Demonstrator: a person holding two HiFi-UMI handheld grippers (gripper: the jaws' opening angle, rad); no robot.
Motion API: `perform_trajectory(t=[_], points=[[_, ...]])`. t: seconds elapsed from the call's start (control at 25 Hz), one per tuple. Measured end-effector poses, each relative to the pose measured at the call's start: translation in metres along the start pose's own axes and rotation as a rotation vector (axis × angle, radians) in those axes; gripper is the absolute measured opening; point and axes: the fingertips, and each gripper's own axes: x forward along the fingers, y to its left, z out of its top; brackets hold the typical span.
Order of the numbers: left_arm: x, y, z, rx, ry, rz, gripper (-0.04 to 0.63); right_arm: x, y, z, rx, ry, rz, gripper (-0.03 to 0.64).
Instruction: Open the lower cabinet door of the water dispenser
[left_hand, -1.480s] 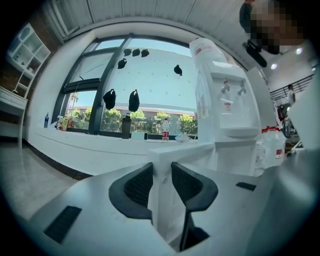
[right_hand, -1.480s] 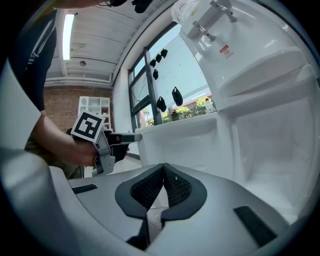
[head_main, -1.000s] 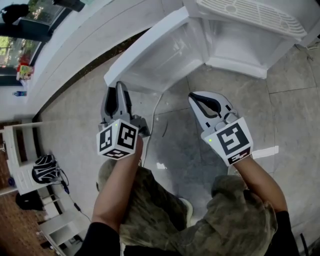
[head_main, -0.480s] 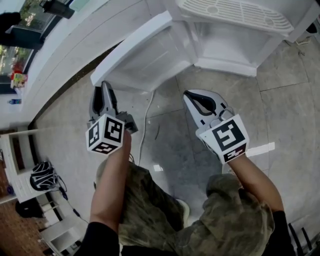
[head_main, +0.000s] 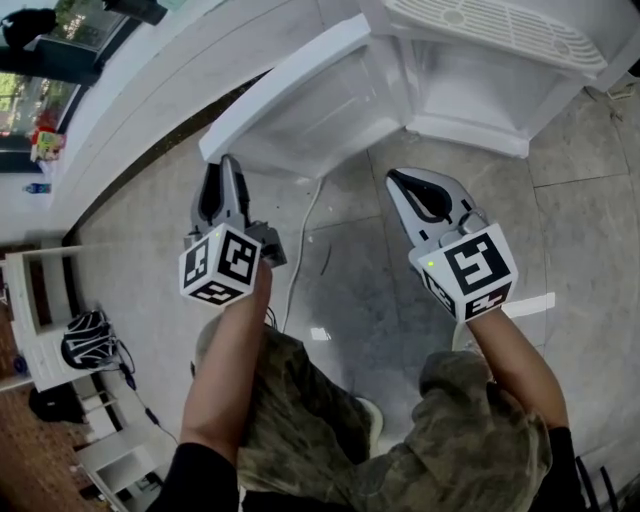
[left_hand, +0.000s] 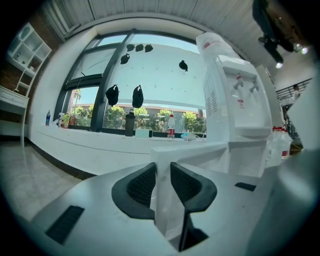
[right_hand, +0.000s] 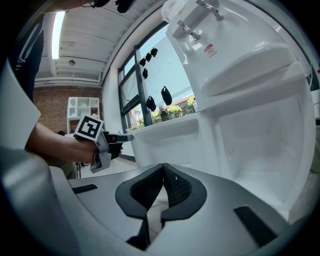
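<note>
The white water dispenser (head_main: 480, 30) stands at the top of the head view, and its lower cabinet door (head_main: 300, 95) is swung out to the left. The cabinet's white inside (head_main: 480, 90) is bare. My left gripper (head_main: 226, 165) is at the door's free edge. In the left gripper view that gripper (left_hand: 162, 172) has the white door edge (left_hand: 190, 150) pinched between its black pads. My right gripper (head_main: 400, 180) hovers over the floor in front of the cabinet, shut and empty. Its pads (right_hand: 150, 187) meet in the right gripper view, where the left gripper (right_hand: 117, 138) also shows at the door (right_hand: 165, 135).
A white cable (head_main: 300, 240) runs over the grey floor tiles between the grippers. A low white sill (head_main: 150, 80) lines the wall at the left. A white shelf unit (head_main: 40, 300) and a dark bag (head_main: 88, 340) stand at the far left. The person's knees (head_main: 300, 400) fill the bottom.
The head view has swayed left and back. Both grippers and the open door keep their places relative to one another, and the left grip on the door edge holds.
</note>
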Motion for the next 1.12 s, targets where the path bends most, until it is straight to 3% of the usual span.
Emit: perform_trajectory(t=[0.28,0.52,0.6,0.8,0.88,1.12], points=[[-0.013,-0.004,0.0,-0.01,0.012,-0.013,0.091,-0.003,-0.008,0.011,0.024,-0.022,-0.02,0.0],[-0.033,-0.033,0.002,0.037,0.024,-0.104,0.091,-0.013,-0.022,0.019,0.022,-0.034,-0.044,0.0],[-0.04,-0.041,0.003,0.057,0.033,-0.132,0.061,-0.018,-0.032,0.021,0.027,-0.036,-0.058,0.0],[-0.059,-0.077,0.017,-0.095,0.087,-0.253,0.014,-0.038,-0.05,0.019,0.067,-0.012,-0.094,0.0],[-0.062,-0.087,0.025,-0.096,0.087,-0.289,0.009,-0.045,-0.05,0.013,0.083,0.005,-0.094,0.0],[-0.06,-0.096,0.015,-0.03,0.173,-0.233,0.005,-0.068,-0.06,0.006,0.083,0.098,-0.074,0.0]])
